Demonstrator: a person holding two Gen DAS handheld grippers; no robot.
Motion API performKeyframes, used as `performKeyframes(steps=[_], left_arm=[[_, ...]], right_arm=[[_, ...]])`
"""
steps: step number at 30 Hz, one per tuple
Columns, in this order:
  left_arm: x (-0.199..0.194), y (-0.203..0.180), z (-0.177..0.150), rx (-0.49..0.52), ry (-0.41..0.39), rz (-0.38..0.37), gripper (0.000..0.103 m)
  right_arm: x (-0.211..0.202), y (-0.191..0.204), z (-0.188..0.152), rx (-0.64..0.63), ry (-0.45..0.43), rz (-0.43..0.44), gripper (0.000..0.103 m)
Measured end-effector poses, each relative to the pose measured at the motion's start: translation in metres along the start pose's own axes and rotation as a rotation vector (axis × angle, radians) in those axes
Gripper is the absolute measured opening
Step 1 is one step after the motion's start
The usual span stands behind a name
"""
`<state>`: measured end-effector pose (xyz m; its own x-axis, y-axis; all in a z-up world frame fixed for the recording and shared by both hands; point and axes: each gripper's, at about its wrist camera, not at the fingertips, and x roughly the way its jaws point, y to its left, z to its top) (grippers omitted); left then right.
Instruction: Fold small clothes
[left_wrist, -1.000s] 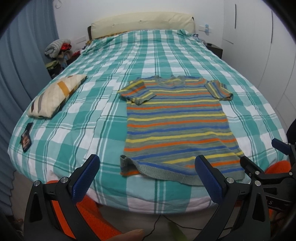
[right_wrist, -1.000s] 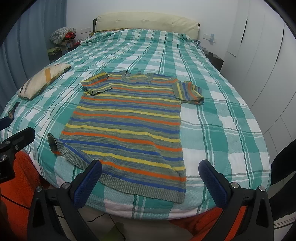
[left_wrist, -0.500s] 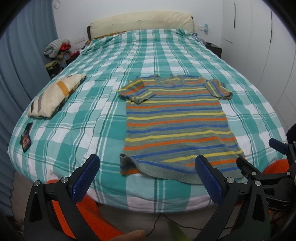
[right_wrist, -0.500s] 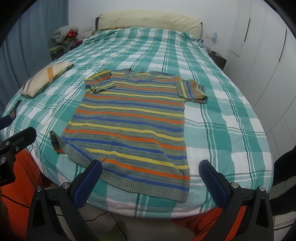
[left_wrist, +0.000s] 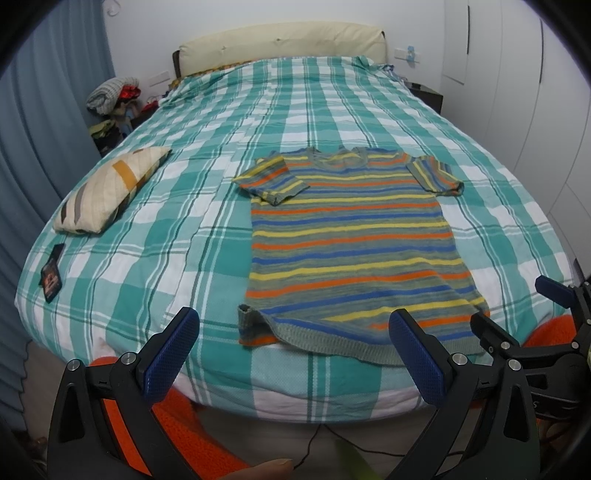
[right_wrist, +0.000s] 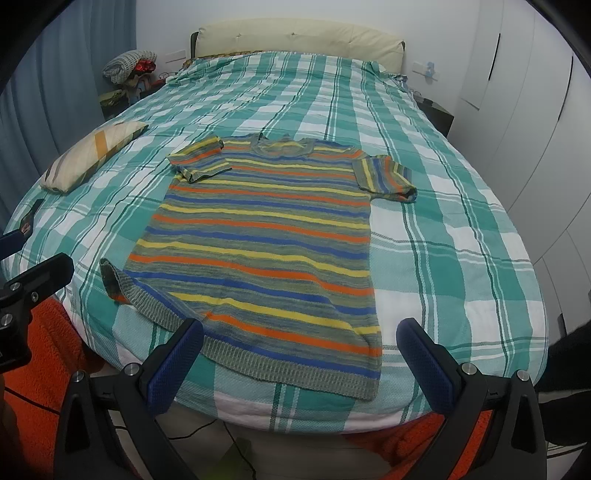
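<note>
My left gripper (left_wrist: 291, 354) and my right gripper (right_wrist: 299, 360) both hang wide open at the foot of the bed (left_wrist: 155, 236), holding nothing. Just past them the striped shirt (right_wrist: 258, 240) lies flat, but its near left hem corner (left_wrist: 249, 325) is curled up. I think I should flatten that corner first, then pinch both hem corners together. I see no baskets or boxes. Farther off lies a small pillow (left_wrist: 107, 188).

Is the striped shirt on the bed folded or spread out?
Spread out flat: the striped shirt shows both sleeves and its whole front; only one hem corner is turned up.
</note>
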<state>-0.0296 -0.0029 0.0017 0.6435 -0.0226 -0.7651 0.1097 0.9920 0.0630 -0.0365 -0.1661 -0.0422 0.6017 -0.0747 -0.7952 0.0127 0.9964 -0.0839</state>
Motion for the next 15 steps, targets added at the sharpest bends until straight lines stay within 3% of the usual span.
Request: performKeyframes(steps=[15], left_arm=[[-0.0011,0.0015,-0.0021,0.008,-0.007,-0.001,0.102]], right_arm=[[0.0,0.0008,-0.0008,-0.001,-0.003,-0.001,0.103]])
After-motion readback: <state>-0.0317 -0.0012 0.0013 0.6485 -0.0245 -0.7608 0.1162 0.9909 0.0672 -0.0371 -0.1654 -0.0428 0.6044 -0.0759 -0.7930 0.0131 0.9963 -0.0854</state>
